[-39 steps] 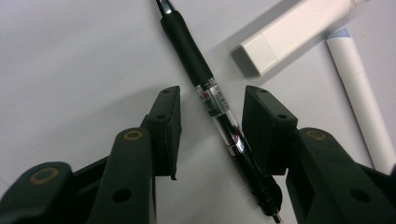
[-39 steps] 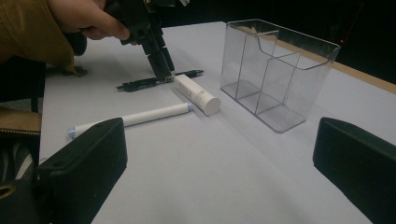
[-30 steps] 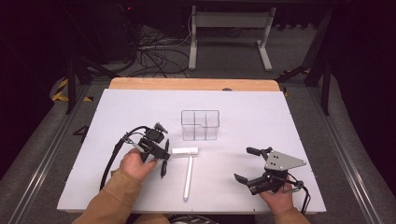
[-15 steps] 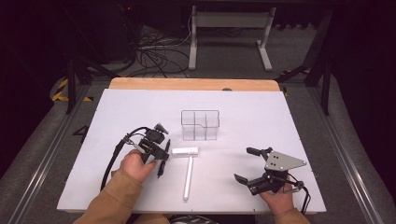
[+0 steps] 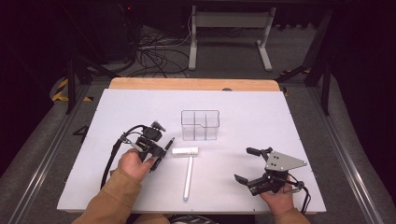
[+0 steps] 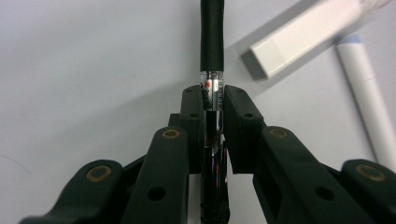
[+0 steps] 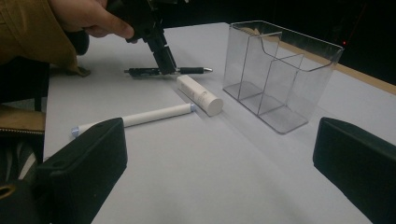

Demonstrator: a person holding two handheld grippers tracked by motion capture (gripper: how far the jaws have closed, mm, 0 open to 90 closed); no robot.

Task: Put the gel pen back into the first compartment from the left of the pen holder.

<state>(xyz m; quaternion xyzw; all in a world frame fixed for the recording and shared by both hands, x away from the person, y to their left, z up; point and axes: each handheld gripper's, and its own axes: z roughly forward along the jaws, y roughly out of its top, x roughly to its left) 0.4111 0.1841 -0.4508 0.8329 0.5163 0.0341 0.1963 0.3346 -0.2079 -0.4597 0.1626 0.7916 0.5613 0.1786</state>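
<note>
Table comes first: a broad white sheet over a wooden top, left bare enough that each thing on it can be reached from above. Toward the middle stands a clear organiser, upright, open at the top, split into compartments. It reads as the place where the loose writing things are meant to end up, and nothing lies in it yet.

Next in size is the right gripper, low over the near right part of the sheet, well apart from everything. Its jaws stand wide with nothing between them, and its own camera looks across at the organiser and the other hand, so it seems to be waiting.

The left gripper is down at the sheet near the left of the organiser. Its jaws have just been closing, and its own view shows the pads pressed on a black pen, gripped across the clear part of the barrel just behind the rubber sleeve. Holding it there, crosswise and near the middle, should keep the pen level when it is lifted.

A long white marker lies just beside, pointing toward the person, and a shorter white tube lies near the pen's tip; both are untouched. The pen itself looks to be flat on the sheet, tip toward the organiser.
</note>
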